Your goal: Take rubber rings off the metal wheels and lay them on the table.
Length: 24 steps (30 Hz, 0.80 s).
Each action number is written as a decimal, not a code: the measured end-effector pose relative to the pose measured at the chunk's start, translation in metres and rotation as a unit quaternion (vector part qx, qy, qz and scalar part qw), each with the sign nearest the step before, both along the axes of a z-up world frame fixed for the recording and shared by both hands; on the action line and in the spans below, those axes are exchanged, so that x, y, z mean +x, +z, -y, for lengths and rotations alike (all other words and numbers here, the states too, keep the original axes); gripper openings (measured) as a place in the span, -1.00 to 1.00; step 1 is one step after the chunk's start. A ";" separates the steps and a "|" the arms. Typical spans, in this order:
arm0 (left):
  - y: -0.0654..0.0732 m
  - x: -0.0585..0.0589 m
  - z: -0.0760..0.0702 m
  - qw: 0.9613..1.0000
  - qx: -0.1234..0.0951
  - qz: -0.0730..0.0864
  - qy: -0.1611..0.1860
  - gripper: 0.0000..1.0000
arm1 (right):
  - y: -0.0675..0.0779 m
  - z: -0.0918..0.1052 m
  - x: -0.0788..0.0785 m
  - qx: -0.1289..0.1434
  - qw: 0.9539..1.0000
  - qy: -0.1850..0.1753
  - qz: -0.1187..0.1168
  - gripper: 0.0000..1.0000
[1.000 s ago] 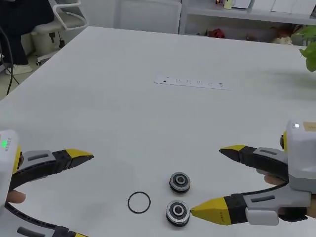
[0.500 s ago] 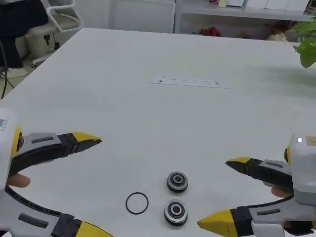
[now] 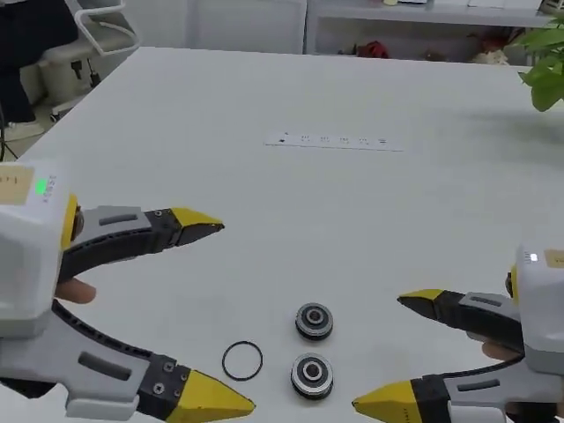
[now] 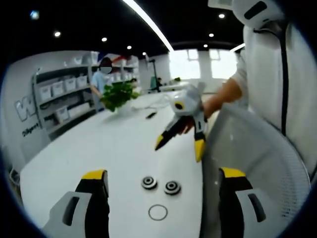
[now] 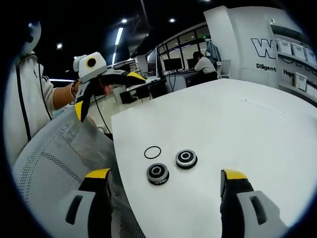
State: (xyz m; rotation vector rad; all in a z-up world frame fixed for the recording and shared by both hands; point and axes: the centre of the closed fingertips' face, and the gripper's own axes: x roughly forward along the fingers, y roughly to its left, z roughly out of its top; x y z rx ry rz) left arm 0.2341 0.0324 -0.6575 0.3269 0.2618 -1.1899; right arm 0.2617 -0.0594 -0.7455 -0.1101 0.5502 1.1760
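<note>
Left gripper (image 3: 227, 317) and right gripper (image 3: 381, 352) hover over the desk (image 3: 264, 97), both spread wide and holding nothing. Between them, near the front edge, a loose rubber ring (image 3: 223, 360) lies flat beside two metal wheels (image 3: 312, 374) (image 3: 315, 321). Farther back lies a white strip (image 3: 335, 141).
</note>
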 end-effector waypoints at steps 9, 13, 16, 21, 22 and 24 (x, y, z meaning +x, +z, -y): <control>0.004 0.013 0.017 1.000 -0.011 0.011 -0.018 0.78 | 0.001 -0.005 -0.001 0.010 1.000 0.016 0.011 0.55; 0.004 0.019 0.024 1.000 -0.014 0.015 -0.024 0.75 | 0.000 -0.007 -0.003 0.008 1.000 0.027 0.012 0.44; 0.002 0.021 0.030 0.999 -0.015 0.017 -0.032 0.67 | -0.001 -0.010 -0.004 0.007 0.999 0.038 0.016 0.38; -0.007 0.022 0.039 0.999 -0.011 0.017 -0.046 0.61 | -0.002 -0.014 -0.005 0.006 0.999 0.050 0.017 0.27; -0.008 0.022 0.040 0.999 -0.011 0.016 -0.048 0.58 | -0.003 -0.015 -0.005 0.005 0.999 0.052 0.017 0.26; -0.012 0.021 0.043 0.998 -0.012 0.013 -0.053 0.54 | -0.004 -0.016 -0.006 0.003 0.998 0.056 0.016 0.22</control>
